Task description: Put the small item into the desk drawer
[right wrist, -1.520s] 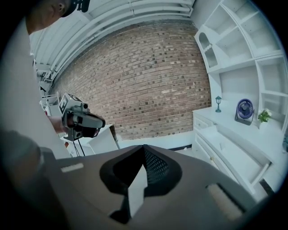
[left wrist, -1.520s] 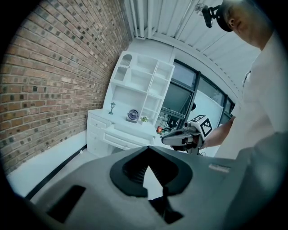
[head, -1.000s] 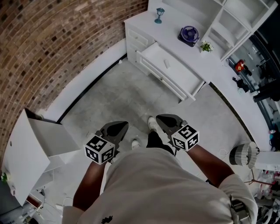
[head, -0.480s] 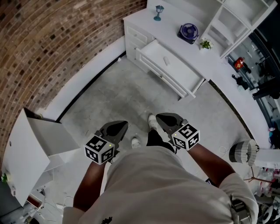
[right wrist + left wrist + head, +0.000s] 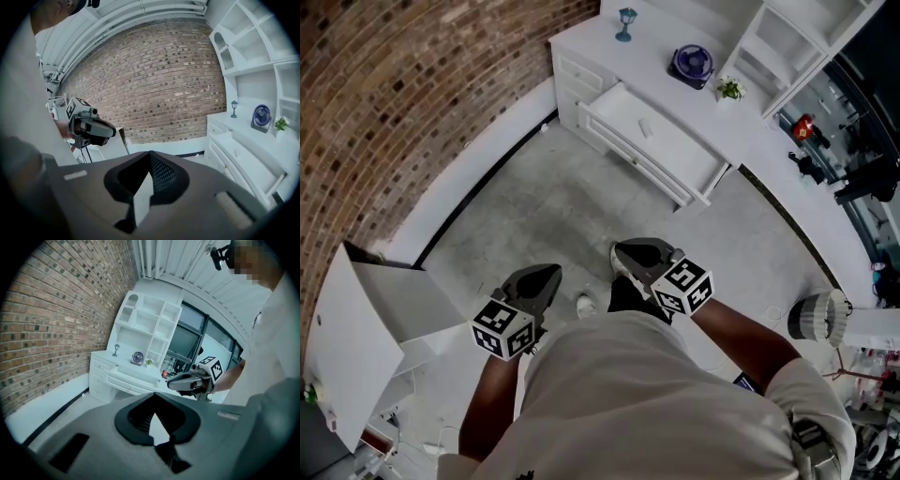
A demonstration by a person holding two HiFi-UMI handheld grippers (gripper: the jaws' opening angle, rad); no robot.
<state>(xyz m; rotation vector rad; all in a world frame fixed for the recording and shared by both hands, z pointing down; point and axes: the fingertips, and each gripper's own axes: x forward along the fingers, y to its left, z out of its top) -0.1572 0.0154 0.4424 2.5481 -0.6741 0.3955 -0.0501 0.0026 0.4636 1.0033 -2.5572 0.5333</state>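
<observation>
Over at the far side of the room, the white painted desk [image 5: 652, 42] had its wide white drawer [image 5: 684, 155] pulled out. The small white oblong item [image 5: 645, 129] was lying flat on the drawer's floor, toward the left half and clear of the walls as far as I could tell.

On the desktop behind it sat a little blue lantern-shaped ornament [image 5: 625, 21] at the far left. A round purple-blue fan [image 5: 691, 63] stood to its right, then a tiny green potted plant [image 5: 729, 90]. That plant was just beside the white open shelving unit [image 5: 778, 47].

Me? I was standing well back from all that on the grey concrete floor [image 5: 553, 206], both tools held low in front of my waist. My left gripper [image 5: 153, 398] had its jaws pressed together with nothing between them, just floor showing past the pads. Same deal with my right gripper [image 5: 150, 157]: jaws closed, empty. The two were side by side but apart, each pointing roughly toward the desk, and my white shoe [image 5: 586, 305] poked out between them.

Off to my left ran the red brick wall [image 5: 394, 94], and on the near left stood a white boxy cabinet [image 5: 375, 319].
</observation>
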